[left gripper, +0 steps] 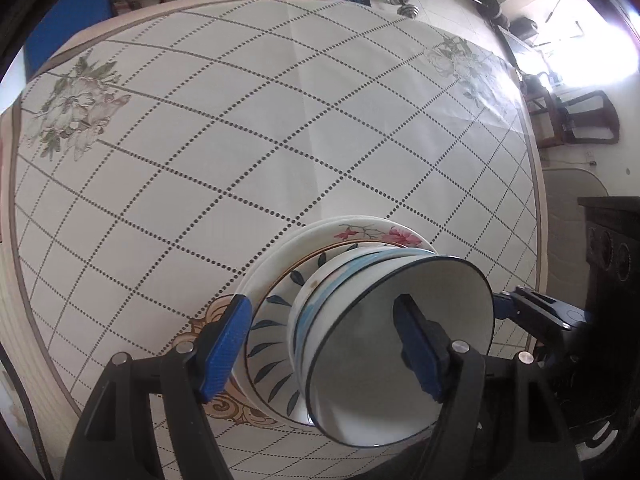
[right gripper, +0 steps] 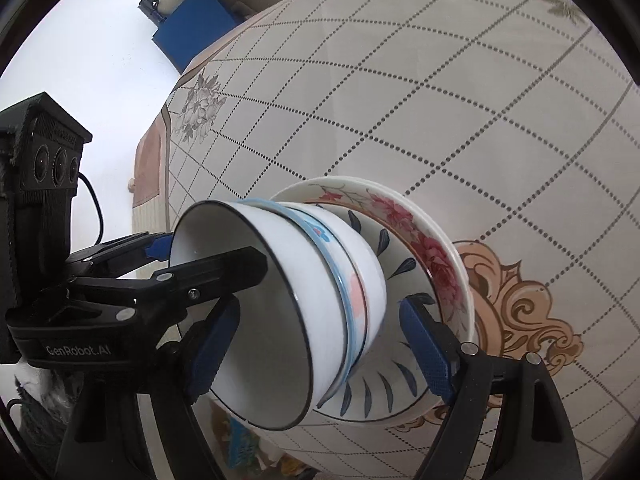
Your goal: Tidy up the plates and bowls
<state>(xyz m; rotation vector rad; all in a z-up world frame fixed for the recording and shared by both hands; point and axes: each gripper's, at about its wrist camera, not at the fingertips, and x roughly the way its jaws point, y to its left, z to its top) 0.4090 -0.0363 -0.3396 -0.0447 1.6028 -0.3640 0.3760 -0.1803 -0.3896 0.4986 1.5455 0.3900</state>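
A stack of plates and bowls (left gripper: 360,312) sits on the tablecloth (left gripper: 280,120) at six o'clock in both views. The left gripper (left gripper: 324,344) is spread wide, one pad outside the leaf-patterned plate (left gripper: 272,344), the other inside the top bowl (left gripper: 400,360). Only the right wrist view shows the right gripper (right gripper: 324,344) open around the stack, gripping nothing, and the red-flowered plate (right gripper: 432,256) underneath.

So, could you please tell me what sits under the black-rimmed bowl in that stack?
Under the black-rimmed bowl nests a blue-rimmed bowl, then a leaf-patterned plate and a red-flowered plate. The bowls hide the plates' centres, and the table beneath is covered.
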